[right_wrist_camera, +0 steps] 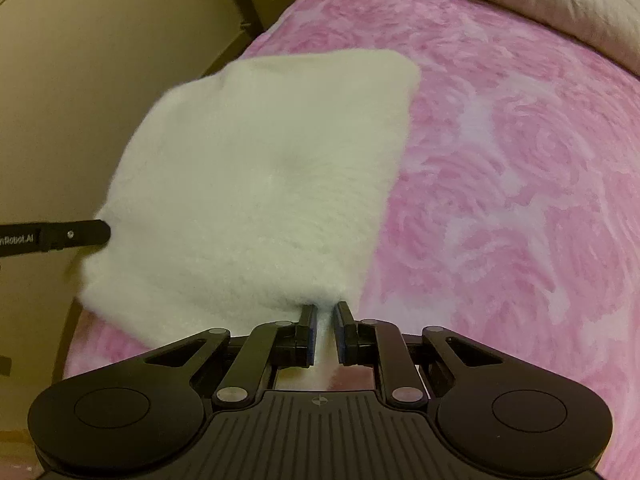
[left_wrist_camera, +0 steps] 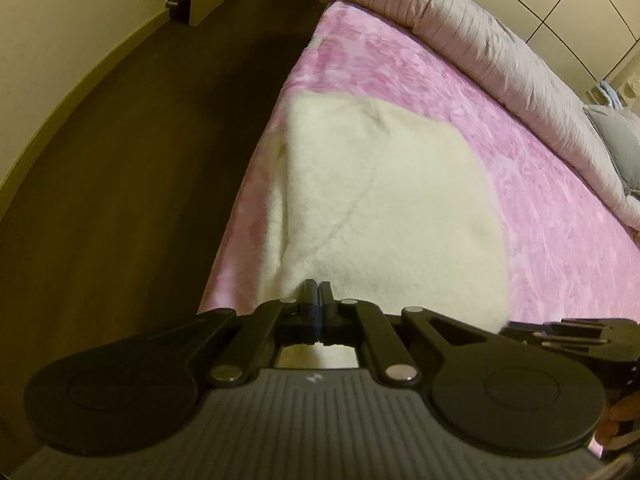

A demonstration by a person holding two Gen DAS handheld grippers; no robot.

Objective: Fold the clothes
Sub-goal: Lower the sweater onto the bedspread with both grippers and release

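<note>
A white fleecy garment point(left_wrist_camera: 384, 196) lies folded into a rough rectangle on the pink bed cover point(left_wrist_camera: 520, 184), near the bed's left edge. My left gripper point(left_wrist_camera: 318, 286) is shut on the garment's near edge at its left corner. In the right wrist view the same garment point(right_wrist_camera: 264, 176) fills the middle. My right gripper point(right_wrist_camera: 324, 308) is shut on the garment's near edge at the right corner, with white cloth between the pads. The left gripper's fingers point(right_wrist_camera: 76, 236) touch the garment's left side in that view.
A rumpled grey-pink duvet point(left_wrist_camera: 480, 36) is piled along the far side of the bed. A grey pillow point(left_wrist_camera: 616, 140) lies at the far right. Dark wooden floor point(left_wrist_camera: 132, 152) and a cream wall point(left_wrist_camera: 60, 28) lie left of the bed.
</note>
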